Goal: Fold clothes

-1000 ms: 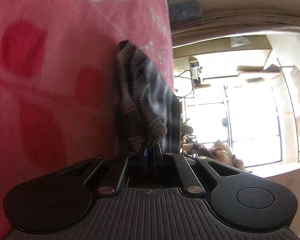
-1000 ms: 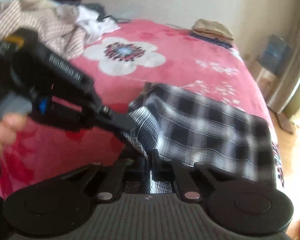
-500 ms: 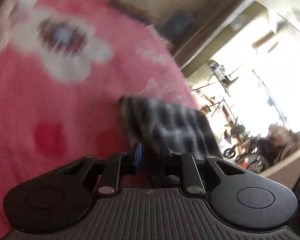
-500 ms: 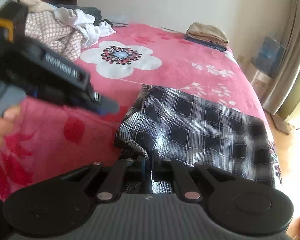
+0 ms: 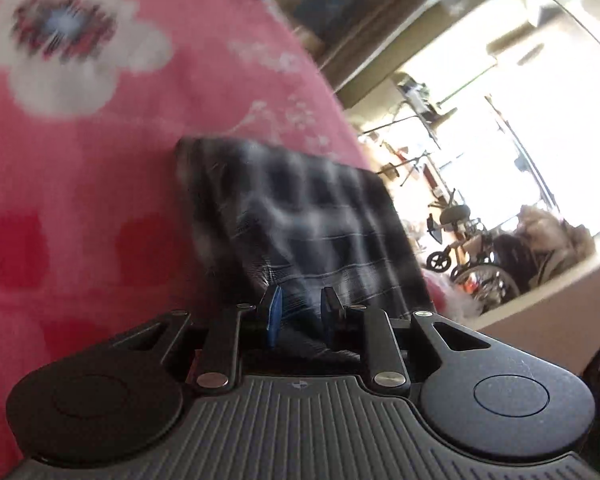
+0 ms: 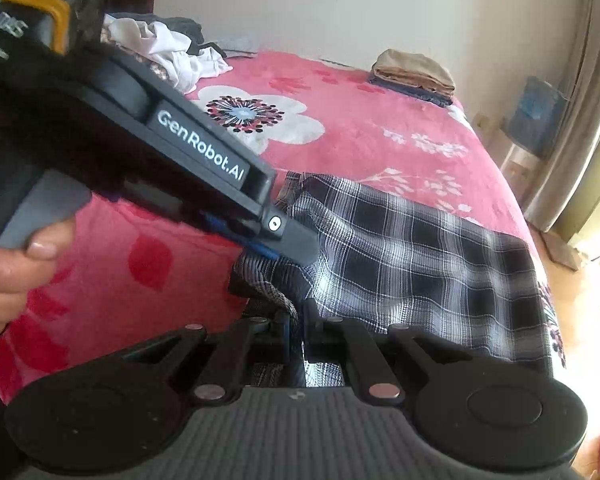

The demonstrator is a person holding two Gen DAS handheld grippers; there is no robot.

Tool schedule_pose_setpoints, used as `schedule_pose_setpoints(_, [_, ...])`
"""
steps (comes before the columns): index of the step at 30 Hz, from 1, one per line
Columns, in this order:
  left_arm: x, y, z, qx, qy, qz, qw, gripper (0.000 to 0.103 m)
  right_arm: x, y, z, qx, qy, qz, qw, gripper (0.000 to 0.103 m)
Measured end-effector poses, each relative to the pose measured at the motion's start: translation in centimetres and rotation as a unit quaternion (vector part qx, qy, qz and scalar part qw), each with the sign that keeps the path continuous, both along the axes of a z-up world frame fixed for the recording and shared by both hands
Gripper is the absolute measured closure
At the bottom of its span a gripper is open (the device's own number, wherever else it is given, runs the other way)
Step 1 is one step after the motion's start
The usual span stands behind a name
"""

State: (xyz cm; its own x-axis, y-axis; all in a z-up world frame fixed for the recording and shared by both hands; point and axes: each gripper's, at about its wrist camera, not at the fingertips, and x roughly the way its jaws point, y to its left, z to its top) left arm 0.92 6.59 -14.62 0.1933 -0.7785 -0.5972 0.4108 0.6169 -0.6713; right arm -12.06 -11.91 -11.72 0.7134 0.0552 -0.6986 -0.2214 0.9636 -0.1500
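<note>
Here the black-and-white plaid cloth garment (image 6: 412, 248) lies spread on the pink floral bedspread (image 6: 380, 128), its near edge pinched tight in the right gripper (image 6: 298, 326). The left gripper (image 5: 300, 312) hovers just over the garment's left corner, its jaws slightly parted after just opening, cloth showing between them but not squeezed.

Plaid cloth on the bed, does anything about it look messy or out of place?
Yes. The plaid cloth lies mostly flat, but its near left corner is bunched and rumpled where the right gripper pinches it.
</note>
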Motion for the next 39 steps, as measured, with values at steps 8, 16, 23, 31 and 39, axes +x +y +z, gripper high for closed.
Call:
schedule_pose_setpoints(8, [1.8,1.6,-2.5,-0.063,0.138,0.029,0.988,0.071,0.1,0.0,-0.2,0.007,0.0,0.0,1.0,0.097])
schedule_pose_setpoints(16, [3.4,0.5,-3.4,-0.052,0.205,0.004,0.9774,0.059,0.0,-0.2,-0.1,0.019,-0.003,-0.007,1.0,0.097])
schedule_pose_setpoints(23, [4.6,-0.2,-3.2,-0.022,0.242,-0.004,0.9701,0.057,-0.2,-0.5,0.1,0.031,-0.01,-0.015,0.999,0.097])
schedule_pose_setpoints(31, [4.1,0.0,-1.9,0.009,0.233,-0.002,0.9725,0.055,-0.5,-0.7,0.4,0.037,-0.017,-0.022,0.999,0.097])
schedule_pose_setpoints(39, [4.2,-0.2,-2.4,0.015,0.241,0.0,0.9703,0.055,-1.0,-0.6,0.5,0.04,-0.021,-0.023,0.999,0.097])
